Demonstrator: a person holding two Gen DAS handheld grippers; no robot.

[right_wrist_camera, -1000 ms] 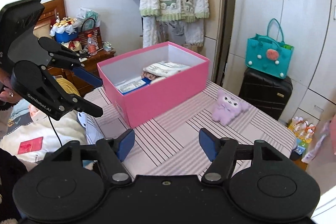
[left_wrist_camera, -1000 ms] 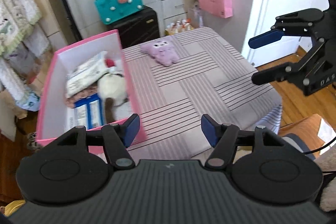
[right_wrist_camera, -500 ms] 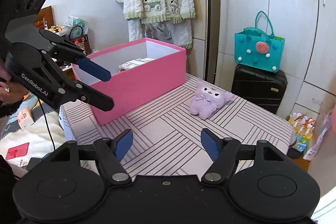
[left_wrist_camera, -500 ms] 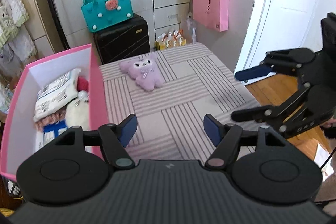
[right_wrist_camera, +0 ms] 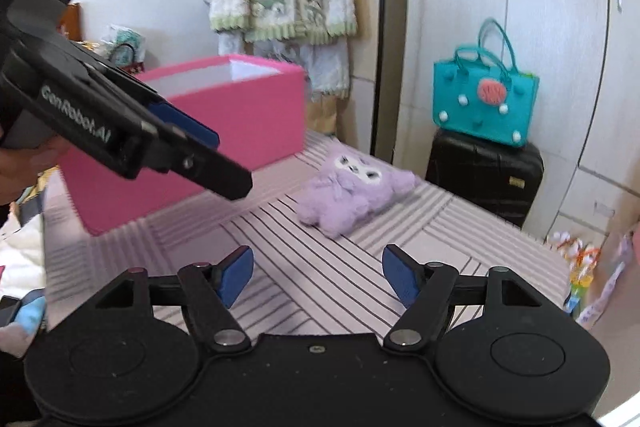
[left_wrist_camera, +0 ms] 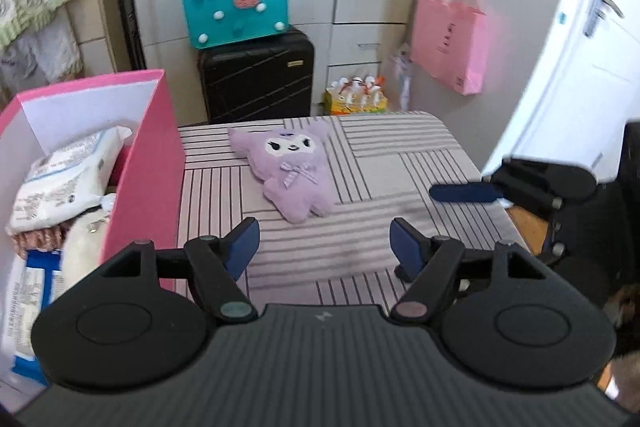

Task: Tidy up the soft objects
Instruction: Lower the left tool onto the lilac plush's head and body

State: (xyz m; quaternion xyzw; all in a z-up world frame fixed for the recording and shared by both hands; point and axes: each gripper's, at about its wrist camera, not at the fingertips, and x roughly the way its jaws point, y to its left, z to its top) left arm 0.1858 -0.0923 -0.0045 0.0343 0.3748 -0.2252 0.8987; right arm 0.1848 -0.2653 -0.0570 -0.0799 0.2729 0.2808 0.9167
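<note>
— Both grippers came down nearer the purple plush toy [left_wrist_camera: 290, 173]; left gripper [left_wrist_camera: 324, 247] just widened, empty.
— Writing?
— "GenRobot.AI" on its side. Pink box [right_wrist_camera: 224, 119] left, toy on the striped tabletop [left_wrist_camera: 400, 163], right gripper [right_wrist_camera: 318, 277] open, empty.
</note>
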